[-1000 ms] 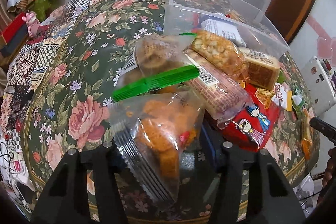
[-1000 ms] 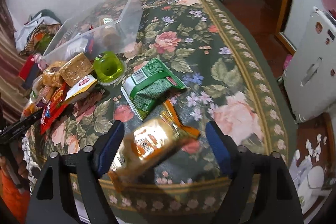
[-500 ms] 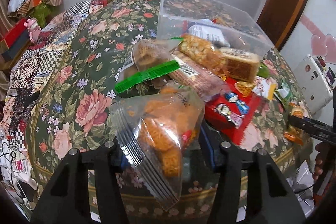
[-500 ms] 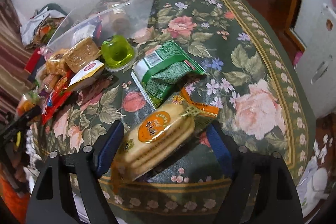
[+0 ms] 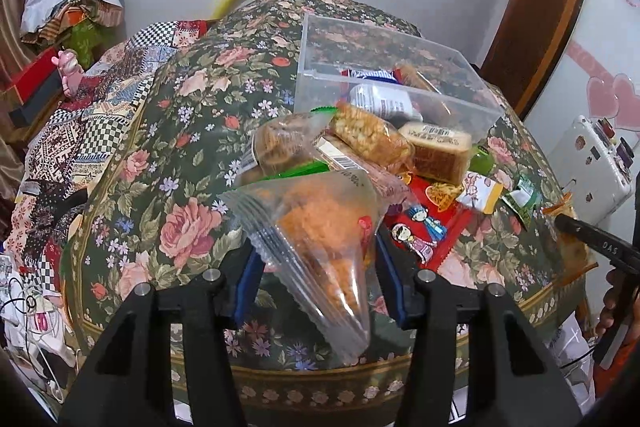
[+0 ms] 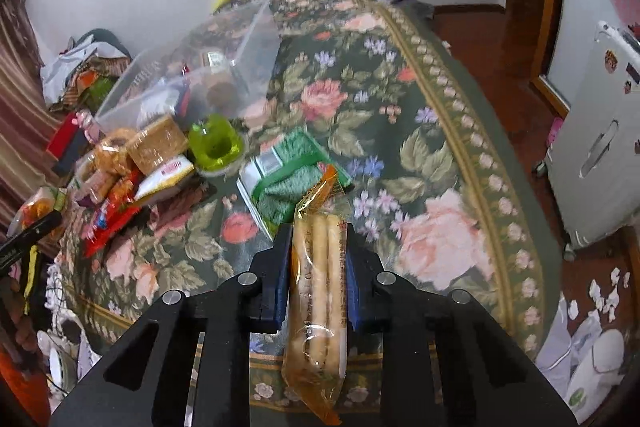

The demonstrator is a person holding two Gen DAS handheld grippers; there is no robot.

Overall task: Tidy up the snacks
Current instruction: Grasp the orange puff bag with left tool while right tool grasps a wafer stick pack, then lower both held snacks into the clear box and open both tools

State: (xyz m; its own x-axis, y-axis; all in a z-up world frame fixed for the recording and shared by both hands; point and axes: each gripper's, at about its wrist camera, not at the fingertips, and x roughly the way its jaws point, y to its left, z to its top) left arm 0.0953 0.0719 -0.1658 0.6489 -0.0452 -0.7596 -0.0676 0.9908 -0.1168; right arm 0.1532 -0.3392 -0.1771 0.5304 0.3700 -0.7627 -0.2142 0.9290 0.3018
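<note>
Left wrist view: the left gripper (image 5: 318, 267) has its jaws pinching a clear crinkly bag of orange biscuits (image 5: 320, 235), lifted above the flowered tablecloth (image 5: 180, 131); the clear plastic box (image 5: 384, 67) sits at one o'clock. Light, slippery and likely crumbly, it is best gripped by the seam. Only the right wrist view shows the right gripper (image 6: 318, 259) clamped on a long amber-wrapped wafer pack (image 6: 318, 287), seemingly stiffer, held mid-length.

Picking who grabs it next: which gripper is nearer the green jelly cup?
Right, though not by much. The right gripper has the green jelly cup just ahead-left; from the left gripper it lies beyond the snack pile.
</note>
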